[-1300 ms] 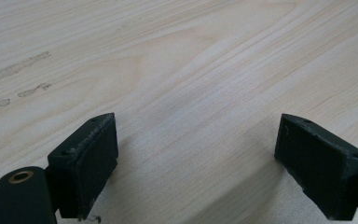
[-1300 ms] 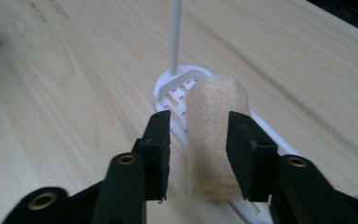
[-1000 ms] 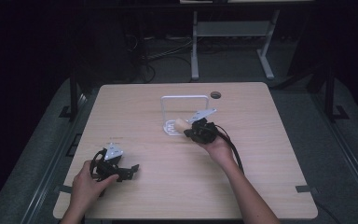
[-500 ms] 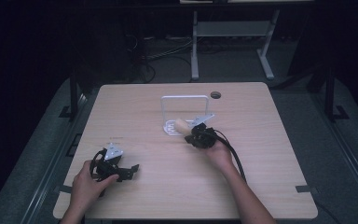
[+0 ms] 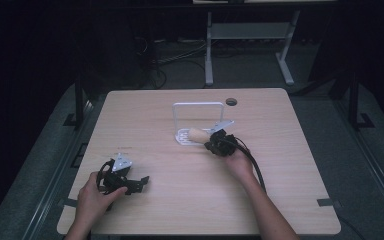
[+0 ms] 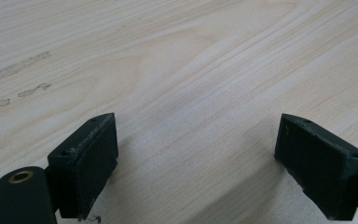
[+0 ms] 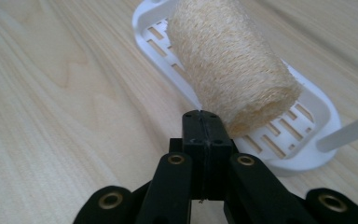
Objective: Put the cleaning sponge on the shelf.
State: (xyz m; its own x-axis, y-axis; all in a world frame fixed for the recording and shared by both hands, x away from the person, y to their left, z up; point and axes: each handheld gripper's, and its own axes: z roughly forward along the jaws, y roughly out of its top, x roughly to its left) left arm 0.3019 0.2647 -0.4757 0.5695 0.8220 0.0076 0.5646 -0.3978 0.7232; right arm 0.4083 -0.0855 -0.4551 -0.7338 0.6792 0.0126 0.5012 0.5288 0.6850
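Note:
A beige loofah roll [image 7: 228, 70] lies tilted across a white slotted tray [image 7: 307, 135] near the table's middle. In the high view the loofah [image 5: 197, 133] sits at the foot of the tray's upright white wire frame [image 5: 198, 105]. My right gripper [image 7: 203, 116] is shut, jaws flat together, with its tips right at the roll's near lower edge; I cannot tell whether they pinch any fibre. In the high view, the right gripper [image 5: 208, 141] points left at the roll. My left gripper [image 5: 141, 182] rests low on the table at the front left. It [image 6: 196, 158] is open, with bare wood between its pads.
The wooden table [image 5: 290, 165] has a round cable hole [image 5: 231, 101] at the back. A cable trails from the right gripper along the forearm. A white desk frame [image 5: 250, 35] stands on the dark floor beyond the table.
The right hand and its gripper have drawn back slightly toward the near edge of the table. The left hand has stayed where it was.

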